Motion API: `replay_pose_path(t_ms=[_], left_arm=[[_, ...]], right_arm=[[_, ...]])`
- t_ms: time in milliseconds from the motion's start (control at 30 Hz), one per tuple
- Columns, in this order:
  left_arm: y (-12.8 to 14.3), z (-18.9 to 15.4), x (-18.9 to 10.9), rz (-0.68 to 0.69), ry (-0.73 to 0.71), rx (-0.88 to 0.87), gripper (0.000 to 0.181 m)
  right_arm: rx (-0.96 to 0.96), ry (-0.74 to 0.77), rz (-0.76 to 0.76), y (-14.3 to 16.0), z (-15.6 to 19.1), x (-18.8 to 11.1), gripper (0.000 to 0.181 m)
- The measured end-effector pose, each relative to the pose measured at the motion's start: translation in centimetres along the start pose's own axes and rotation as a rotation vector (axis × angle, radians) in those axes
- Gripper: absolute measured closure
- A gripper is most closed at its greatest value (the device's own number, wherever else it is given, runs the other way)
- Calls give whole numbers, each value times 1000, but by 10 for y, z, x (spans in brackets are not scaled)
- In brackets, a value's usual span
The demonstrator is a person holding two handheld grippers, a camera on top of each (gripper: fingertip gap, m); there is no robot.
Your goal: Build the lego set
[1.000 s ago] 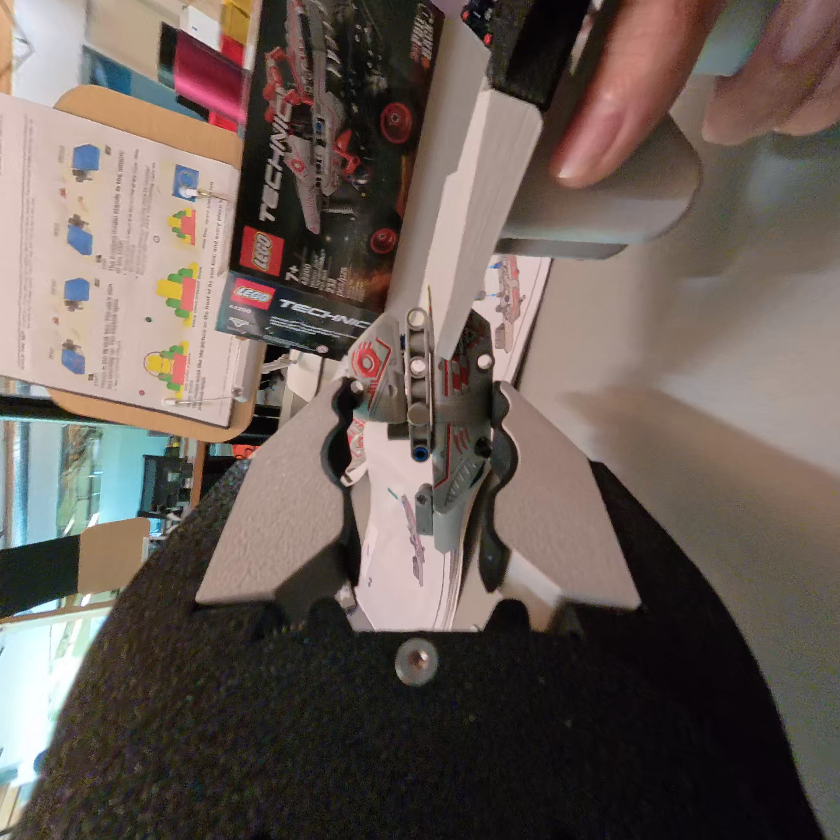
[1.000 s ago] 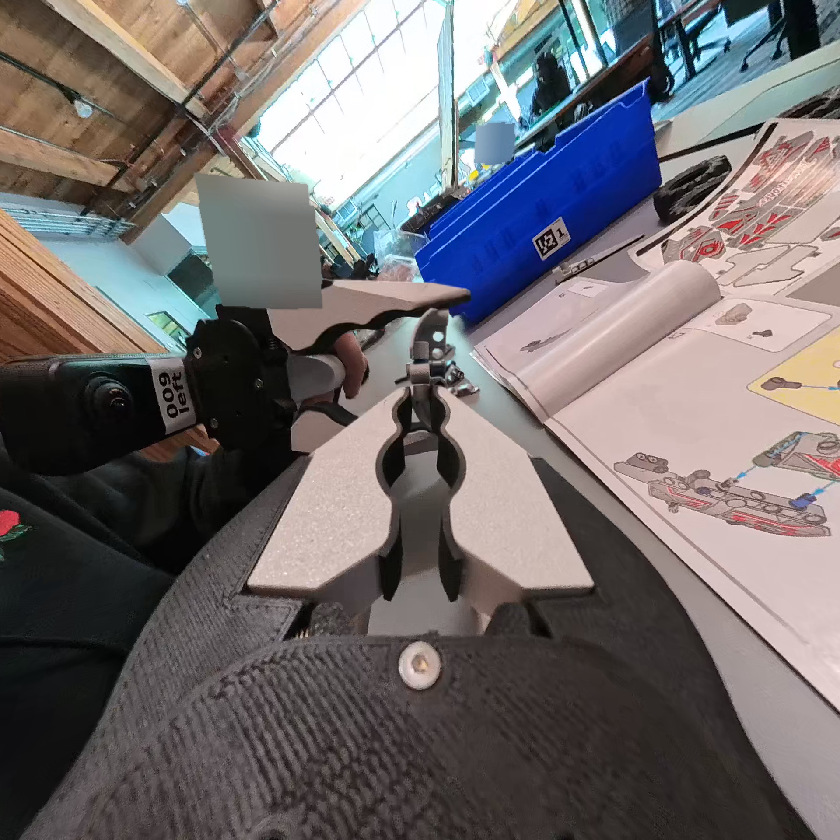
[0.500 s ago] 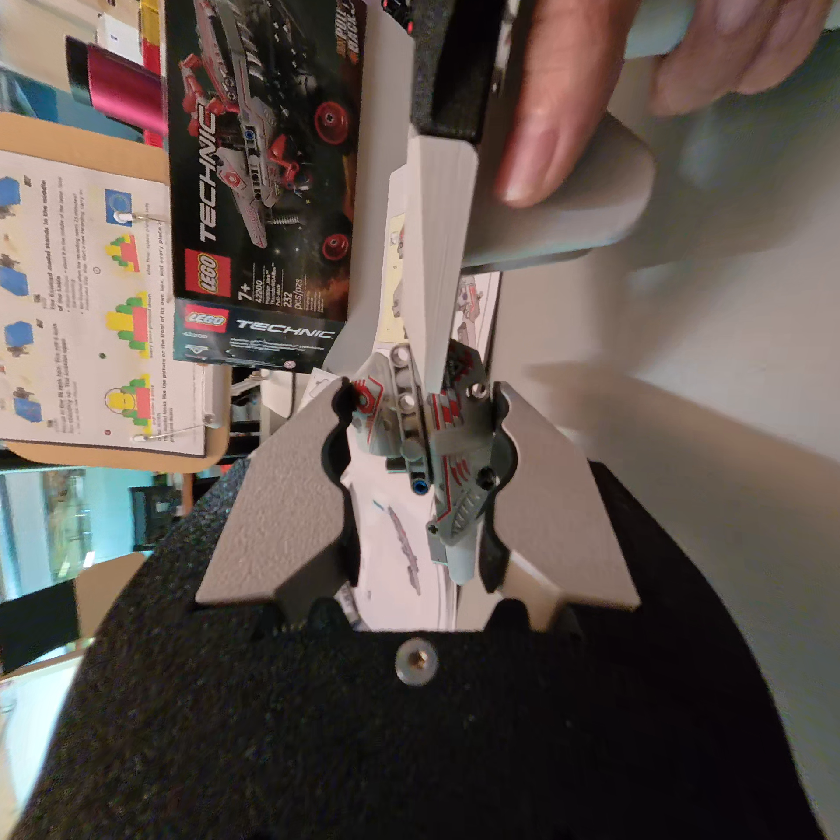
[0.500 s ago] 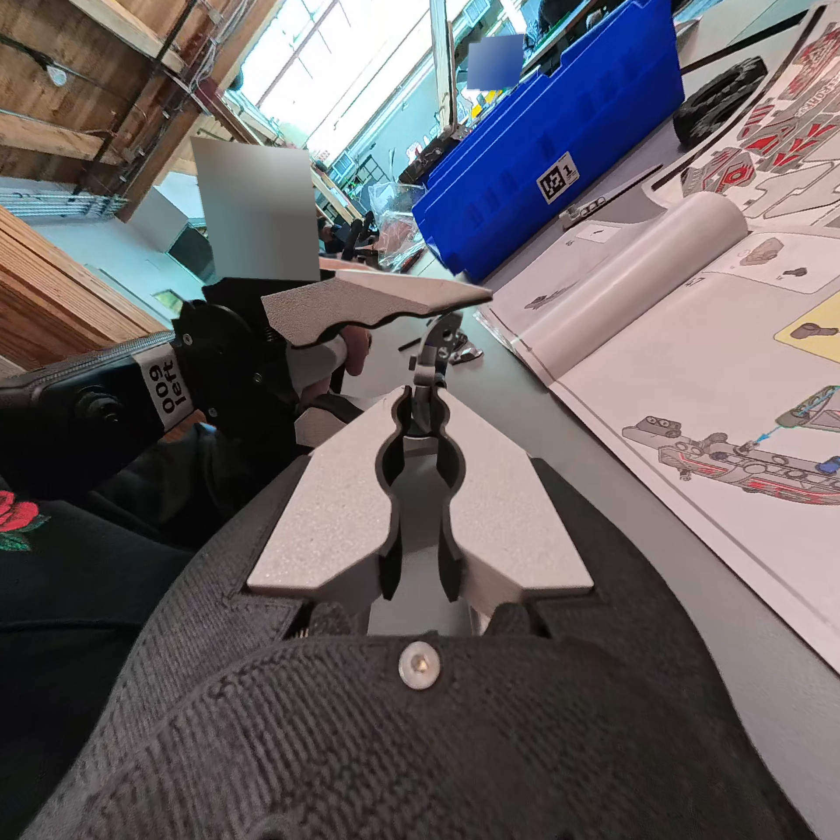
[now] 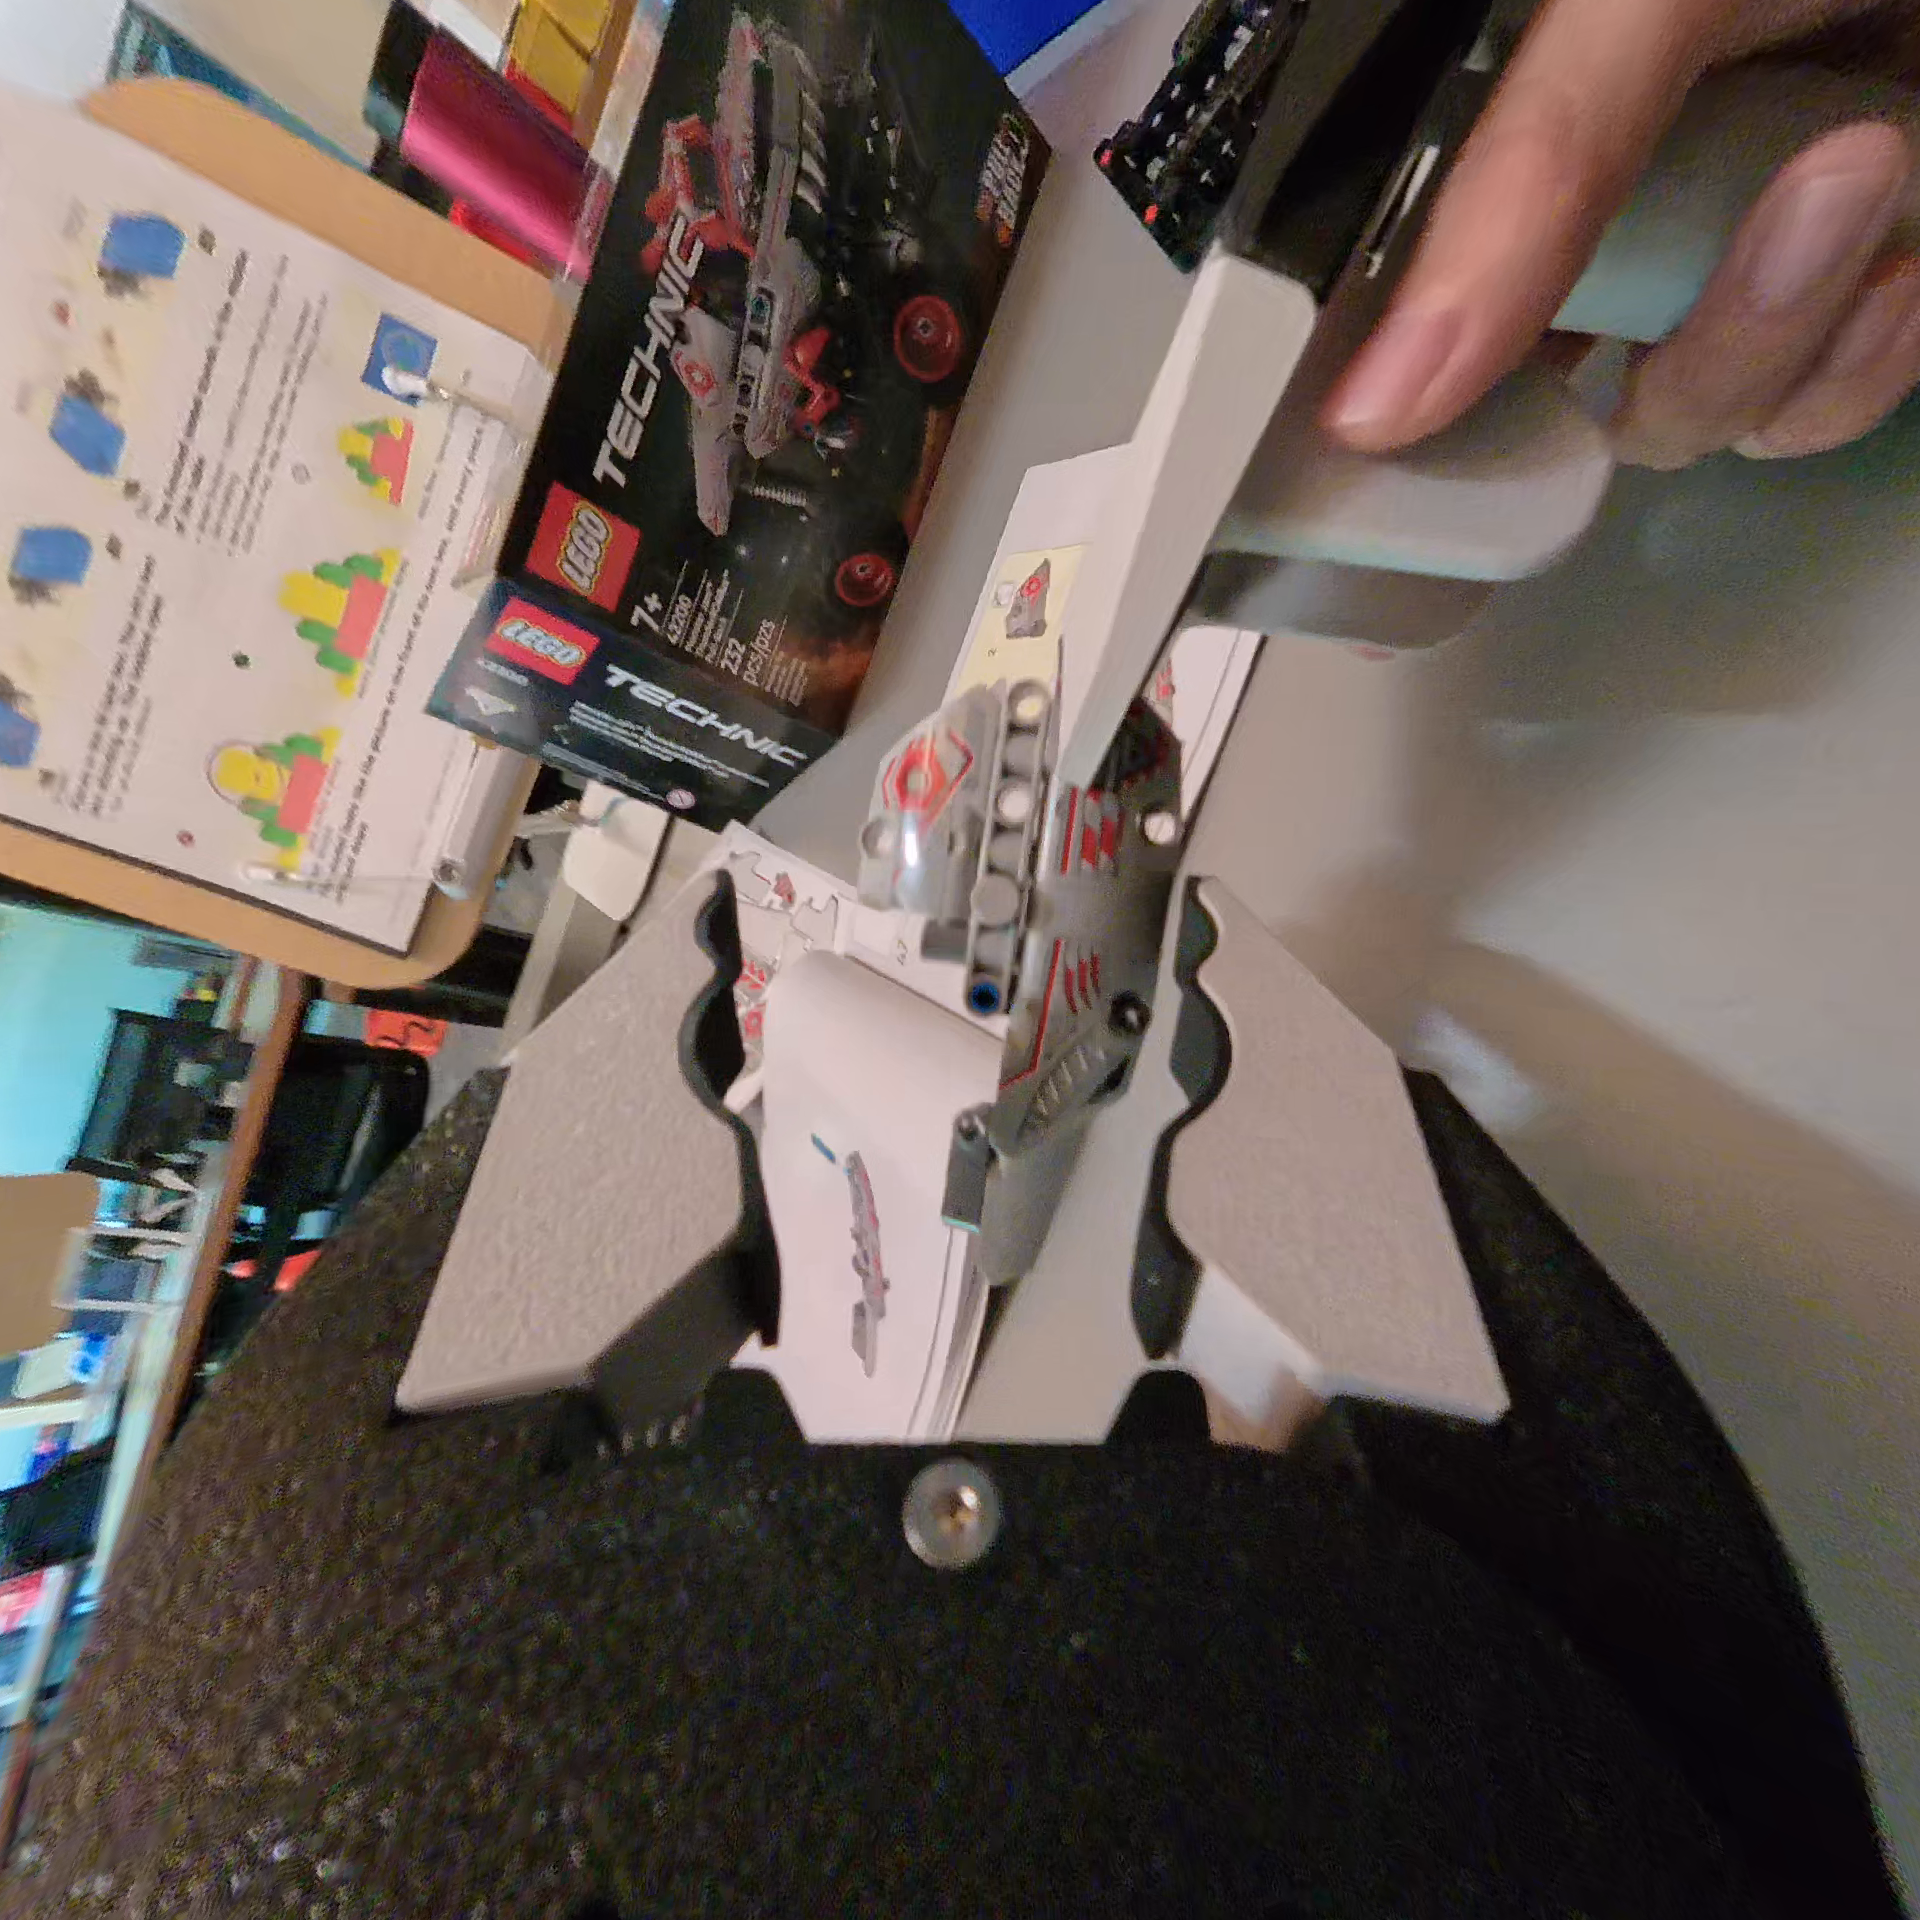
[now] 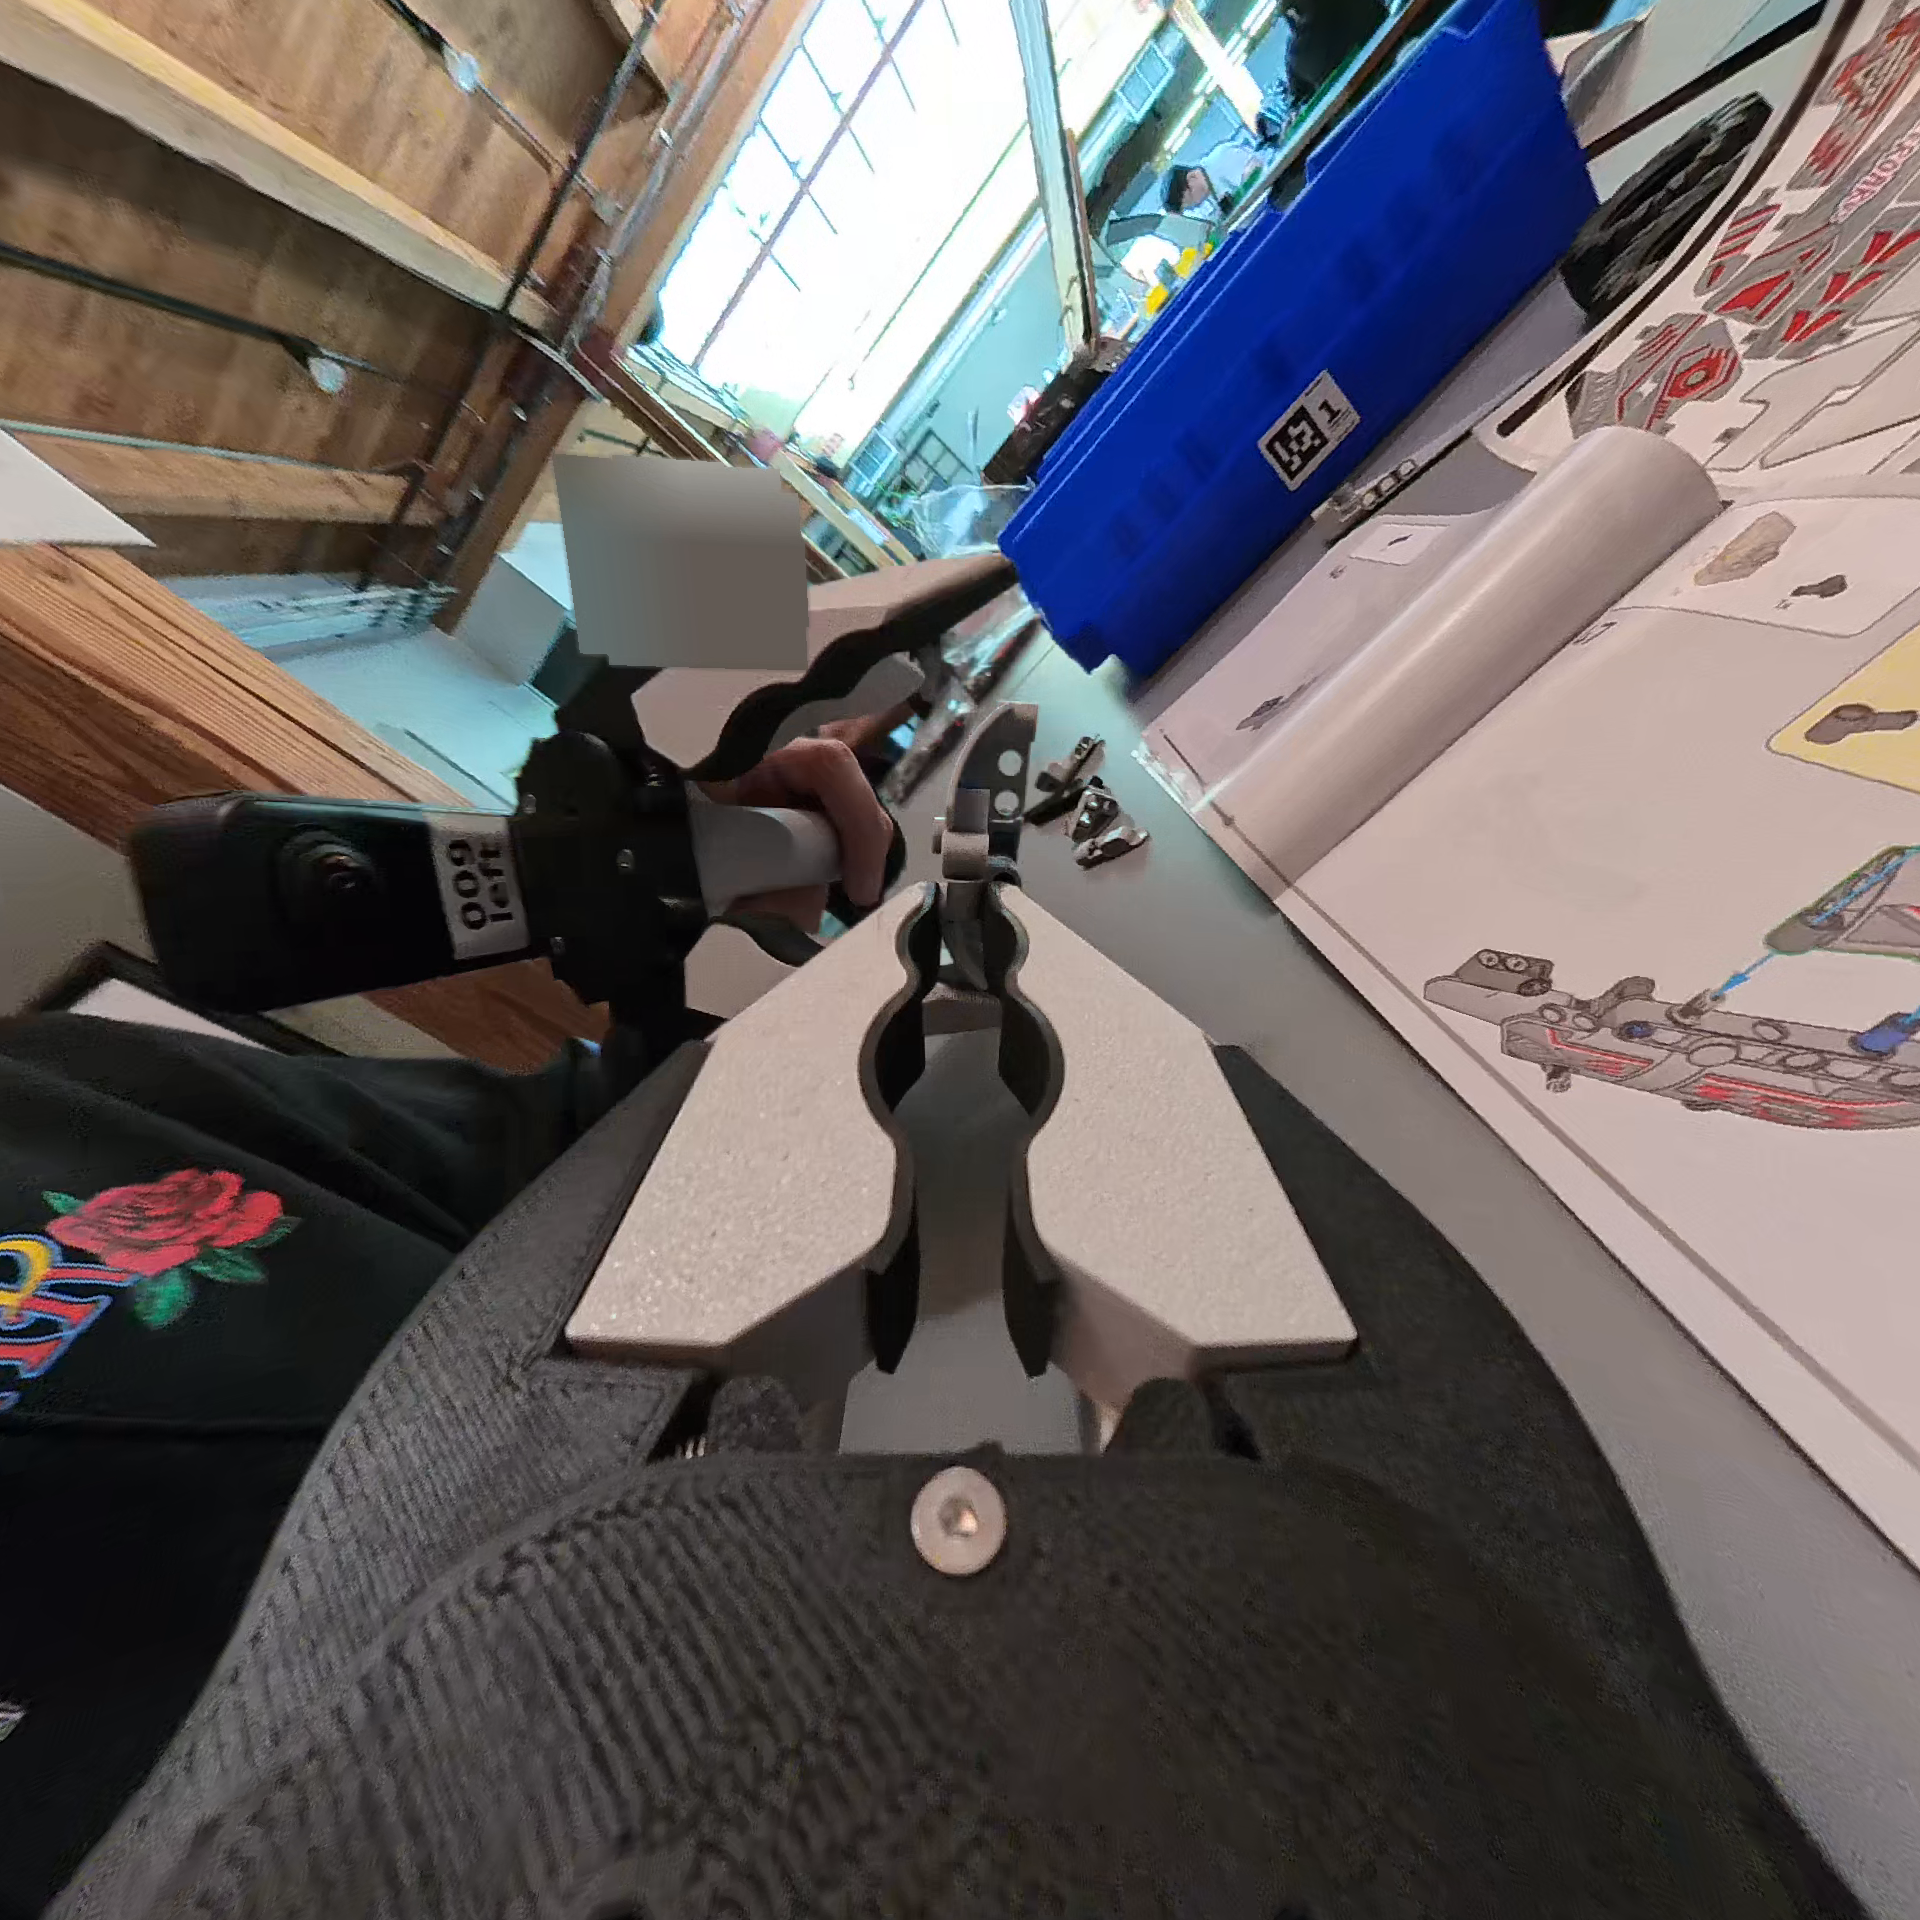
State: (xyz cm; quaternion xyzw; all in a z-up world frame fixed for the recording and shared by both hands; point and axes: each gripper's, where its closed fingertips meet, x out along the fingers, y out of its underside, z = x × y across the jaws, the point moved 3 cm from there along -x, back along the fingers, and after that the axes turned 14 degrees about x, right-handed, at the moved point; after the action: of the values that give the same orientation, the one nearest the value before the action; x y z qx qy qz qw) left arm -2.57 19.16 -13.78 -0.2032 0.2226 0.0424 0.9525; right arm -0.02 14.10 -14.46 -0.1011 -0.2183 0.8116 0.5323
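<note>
A small grey Lego assembly (image 5: 1081, 935) with red stickers is held in the air above the table. My right gripper (image 6: 964, 920) is shut on its lower end, and the rest of the assembly (image 6: 992, 774) sticks up past the fingertips. In the left wrist view the right gripper's finger (image 5: 1164, 540) comes in from the upper right, with a person's hand (image 5: 1662, 208) on its handle. My left gripper (image 5: 956, 899) is open. Its fingers stand on either side of the assembly, with a clear gap on the left side. The left gripper (image 6: 343, 894) also shows in the right wrist view.
An open instruction booklet (image 6: 1558, 883) lies on the grey table, with a sticker sheet (image 6: 1818, 270) and a black tyre (image 6: 1652, 239) behind it. A blue bin (image 6: 1299, 416) stands at the back. Loose small parts (image 6: 1091, 821) lie near the booklet. The set's box (image 5: 748, 416) stands beside a clipboard (image 5: 208, 520). Less than 4 cm separates the two grippers' tips.
My left gripper's jaws have spread wider and no longer press on the assembly. The right gripper still grips it. Both views have tilted.
</note>
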Motion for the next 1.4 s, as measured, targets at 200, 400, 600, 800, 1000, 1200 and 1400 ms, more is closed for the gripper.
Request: replay_pose_path(t_ms=[200, 400, 600, 800, 1000, 1200, 1400], left_arm=[[6, -7, -5, -21, 50, -70, 108], [16, -25, -16, -130, 291, -445, 121], [9, -53, -2, -178, 575, -543, 129], [-16, -70, 27, -172, 642, -413, 131], [-30, -74, 34, -195, 637, -351, 149], [-32, -75, 36, -222, 615, -367, 157], [-24, -77, 38, -186, 602, -362, 156]], right_arm=[[18, -26, 13, -3, 0, -3, 176], [-50, 12, -5, -10, 1, -17, 176], [-7, 169, 7, 5, -12, -53, 176], [24, 298, 29, 14, -22, -78, 174], [8, 454, 14, 17, -33, -106, 166], [-95, 615, 77, 26, -37, -118, 153], [-192, 703, 117, 31, -37, -123, 144]])
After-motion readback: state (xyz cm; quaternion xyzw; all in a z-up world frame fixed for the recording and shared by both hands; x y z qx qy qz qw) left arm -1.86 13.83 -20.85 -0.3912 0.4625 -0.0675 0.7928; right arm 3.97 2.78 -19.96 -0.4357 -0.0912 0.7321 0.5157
